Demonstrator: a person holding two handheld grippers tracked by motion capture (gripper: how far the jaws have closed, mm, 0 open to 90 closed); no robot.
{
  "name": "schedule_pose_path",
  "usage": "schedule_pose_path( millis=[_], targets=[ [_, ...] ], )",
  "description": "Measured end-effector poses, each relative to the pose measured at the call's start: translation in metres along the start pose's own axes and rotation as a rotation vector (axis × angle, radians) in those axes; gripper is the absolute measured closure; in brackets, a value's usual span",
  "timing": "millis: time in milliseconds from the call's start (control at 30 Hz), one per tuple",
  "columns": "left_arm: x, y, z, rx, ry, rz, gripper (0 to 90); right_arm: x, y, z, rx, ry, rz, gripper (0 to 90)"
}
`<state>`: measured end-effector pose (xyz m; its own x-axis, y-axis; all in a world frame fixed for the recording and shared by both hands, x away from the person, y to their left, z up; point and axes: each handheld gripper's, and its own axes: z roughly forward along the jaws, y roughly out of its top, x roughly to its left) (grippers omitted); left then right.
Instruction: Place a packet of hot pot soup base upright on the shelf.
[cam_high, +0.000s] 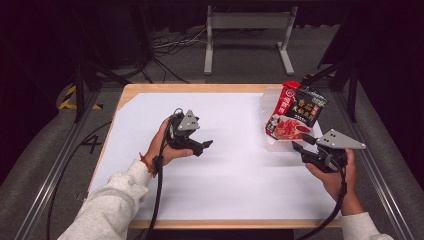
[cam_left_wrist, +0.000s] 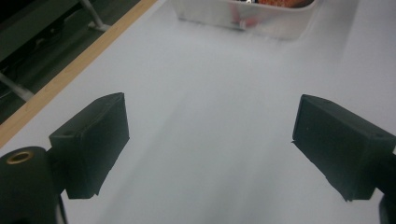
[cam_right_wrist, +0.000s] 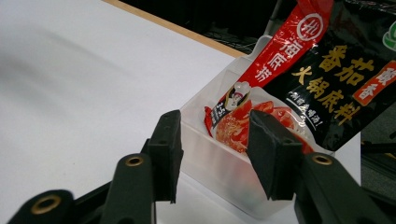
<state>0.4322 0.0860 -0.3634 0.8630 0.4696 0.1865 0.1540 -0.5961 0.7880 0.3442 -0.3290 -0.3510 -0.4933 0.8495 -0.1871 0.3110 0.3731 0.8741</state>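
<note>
I see my left gripper (cam_high: 200, 145) released mid-table over the white sheet (cam_high: 225, 175); my right gripper (cam_right_wrist: 215, 154), released, straddles the clear tub's (cam_right_wrist: 219, 168) near wall, red-black pouch (cam_right_wrist: 317, 84) inside.

The worktop (cam_high: 131, 90) has a pale wooden edge with a smooth finish, and a white matt sheet (cam_high: 225, 165) that looks like paper covers most of it. The container (cam_right_wrist: 219, 163) is translucent, frosted plastic with smooth walls. The sachet (cam_right_wrist: 299, 84) standing in it is glossy printed film in red and black, and it catches highlights. The left claw (cam_left_wrist: 210, 144) has matt black plastic jaws with slightly dull faces and a brass-coloured insert; the right claw (cam_right_wrist: 212, 144) looks the same, and a grey matt plate (cam_high: 340, 140) sits on top. The person's sleeve (cam_high: 112, 205) is soft, light cloth.
</note>
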Motion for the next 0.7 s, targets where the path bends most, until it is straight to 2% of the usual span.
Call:
schedule_pose_path(
  millis=[300, 500, 633, 700],
  targets=[
    [-0.004, -0.034, -0.026, 0.036, 0.039, -0.029, 10.3, 0.004, -0.005, 0.002, 0.018, 0.018, -0.022, 46.3],
    [-0.009, -0.058, -0.044, 0.054, 0.075, -0.034, 9.5, 0.010, -0.009, 0.004, 0.046, 0.032, -0.060, 42.6],
    [-0.013, -0.075, -0.053, 0.084, 0.091, -0.034, 9.4, 0.015, -0.013, 0.007, 0.063, 0.045, -0.078, 39.5],
    [-0.015, -0.084, -0.057, 0.096, 0.113, -0.033, 9.0, 0.016, -0.016, 0.009, 0.072, 0.047, -0.085, 37.5]
  ],
)
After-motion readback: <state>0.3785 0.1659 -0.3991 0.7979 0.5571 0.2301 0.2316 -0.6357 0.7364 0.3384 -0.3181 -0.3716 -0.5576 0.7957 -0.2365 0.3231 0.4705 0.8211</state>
